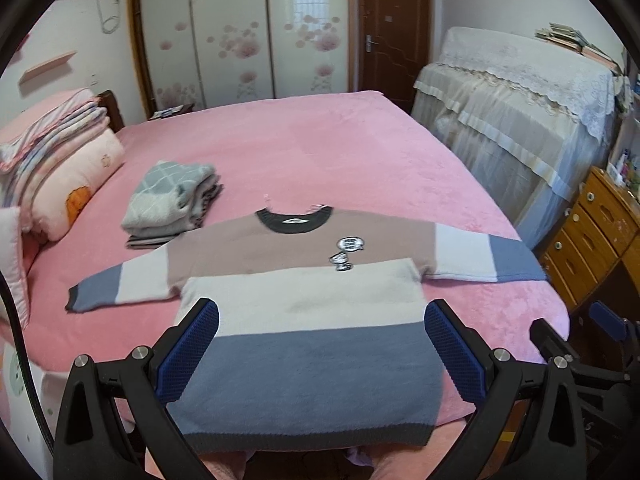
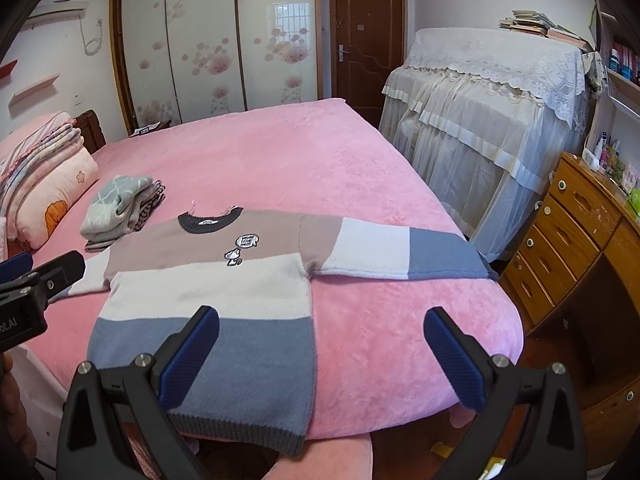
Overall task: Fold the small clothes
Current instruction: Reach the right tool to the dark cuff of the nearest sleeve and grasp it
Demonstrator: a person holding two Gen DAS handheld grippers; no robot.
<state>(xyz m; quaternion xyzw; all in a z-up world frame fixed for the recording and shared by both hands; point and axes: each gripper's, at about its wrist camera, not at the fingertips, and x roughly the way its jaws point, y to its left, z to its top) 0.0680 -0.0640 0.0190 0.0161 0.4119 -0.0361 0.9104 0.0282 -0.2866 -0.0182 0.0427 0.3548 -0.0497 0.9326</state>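
A small striped sweater (image 1: 304, 288) in tan, white and blue-grey lies flat, face up, on the pink bed (image 1: 320, 152), both sleeves spread out, hem at the near edge. It also shows in the right wrist view (image 2: 208, 292). My left gripper (image 1: 322, 320) is open and empty, hovering above the sweater's lower body. My right gripper (image 2: 322, 328) is open and empty, above the sweater's right side seam and the bare bed. The right gripper shows at the right edge of the left wrist view (image 1: 592, 328); the left gripper shows at the left edge of the right wrist view (image 2: 36, 276).
A stack of folded clothes (image 1: 172, 200) sits behind the left sleeve. Pillows and folded blankets (image 1: 60, 160) lie at the bed's left. A lace-covered piece of furniture (image 1: 520, 120) and a wooden drawer chest (image 1: 588, 232) stand to the right of the bed.
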